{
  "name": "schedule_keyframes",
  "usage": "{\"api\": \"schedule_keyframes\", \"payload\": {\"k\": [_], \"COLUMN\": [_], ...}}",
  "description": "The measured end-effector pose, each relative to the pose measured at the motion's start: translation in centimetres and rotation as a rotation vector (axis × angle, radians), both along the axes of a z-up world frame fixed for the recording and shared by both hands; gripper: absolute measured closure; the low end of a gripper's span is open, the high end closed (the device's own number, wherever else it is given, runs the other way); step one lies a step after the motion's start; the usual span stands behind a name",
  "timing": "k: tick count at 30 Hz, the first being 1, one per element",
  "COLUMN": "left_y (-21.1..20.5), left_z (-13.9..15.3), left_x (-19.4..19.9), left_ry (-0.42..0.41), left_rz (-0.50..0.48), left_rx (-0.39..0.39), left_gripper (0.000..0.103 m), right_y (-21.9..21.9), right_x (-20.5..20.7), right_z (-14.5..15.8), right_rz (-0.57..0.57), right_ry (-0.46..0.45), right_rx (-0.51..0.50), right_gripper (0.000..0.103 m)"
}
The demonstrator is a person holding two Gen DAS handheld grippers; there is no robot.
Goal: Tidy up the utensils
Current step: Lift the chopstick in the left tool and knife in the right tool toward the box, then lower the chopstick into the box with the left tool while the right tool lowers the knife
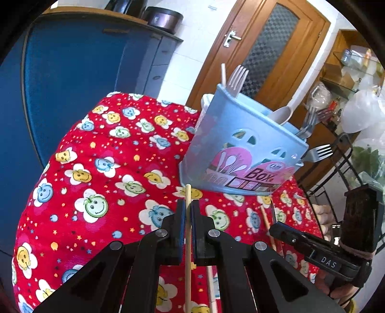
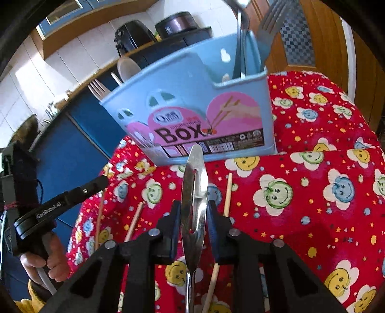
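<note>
The left hand-held gripper (image 1: pixel 188 211) is clamped on a wooden chopstick (image 1: pixel 188 240), just in front of the blue utensil box (image 1: pixel 240 149) on the red-clothed bench (image 1: pixel 96 168). The right hand-held gripper (image 2: pixel 193 211) is closed on a steel peeler (image 2: pixel 193 192); more chopsticks (image 2: pixel 227 192) lie on the cloth beside it, near the box

The right tongs (image 2: pixel 193 216) grip a steel slotted utensil (image 2: pixel 193 192) edge-on, its tip reaching toward the blue utensil box (image 2: pixel 192 108) on the red smiley-print cloth (image 2: pixel 312 180). Forks (image 2: pixel 269 21) and a pale spoon (image 2: pixel 127 68) stand in the box. Wooden chopsticks (image 2: pixel 227 195) lie on the cloth beside the tongs. At left, a hand (image 2: pixel 45 262) holds the other tongs (image 2: pixel 104 179).
</note>
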State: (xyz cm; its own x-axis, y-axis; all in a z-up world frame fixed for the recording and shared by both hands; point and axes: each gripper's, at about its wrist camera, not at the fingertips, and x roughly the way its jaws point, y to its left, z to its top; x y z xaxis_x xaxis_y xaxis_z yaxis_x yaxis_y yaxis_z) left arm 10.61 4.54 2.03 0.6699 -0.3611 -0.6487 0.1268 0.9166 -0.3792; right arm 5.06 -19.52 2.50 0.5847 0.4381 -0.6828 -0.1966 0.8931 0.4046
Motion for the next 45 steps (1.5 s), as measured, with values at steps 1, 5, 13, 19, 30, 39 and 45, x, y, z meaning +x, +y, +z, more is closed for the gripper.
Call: {"api": "schedule_keyframes", "payload": {"k": [1,5,13,19,30,39,45], "left_y": [0.0,0.0,-0.4,-0.6,-1.7,-2.4,-2.9], "left_z": [0.3,1.7,4.4,6.2,9.6,12.6,14.8], "left_x": [-0.1,-1.0,-2.5,-3.2,-3.0,-1.8,-0.7], "left_ry": [-0.009,-0.065,-0.151,-0.205,-0.291,-0.376,-0.430], "left_rz": [-0.003,-0.013,-0.031,-0.037,-0.043,-0.029,-0.014], "left_rx": [-0.008,-0.020,-0.041,-0.049,-0.023,-0.009,0.006], "left_gripper": [0.099,0.099,0.099,0.099,0.099,0.099,0.099], "right_y": [0.0,-0.3,-0.3,-1.0,-2.2,-3.0,-3.2], "right_x": [-0.3,-1.7,-3.7,-4.5,-4.6,-3.9,-3.1], "right_z": [0.3,1.6,4.5,6.4,9.1,11.3,12.4], "right_rz": [-0.003,-0.012,-0.025,-0.047,-0.088,-0.106,-0.116], "right_ry": [-0.017,-0.086,-0.218,-0.283,-0.361,-0.408,-0.422], "right_rx": [0.004,0.013,0.024,0.024,0.006,-0.020,-0.034], "right_gripper": [0.080,0.080,0.080,0.080,0.081,0.081,0.081]}}
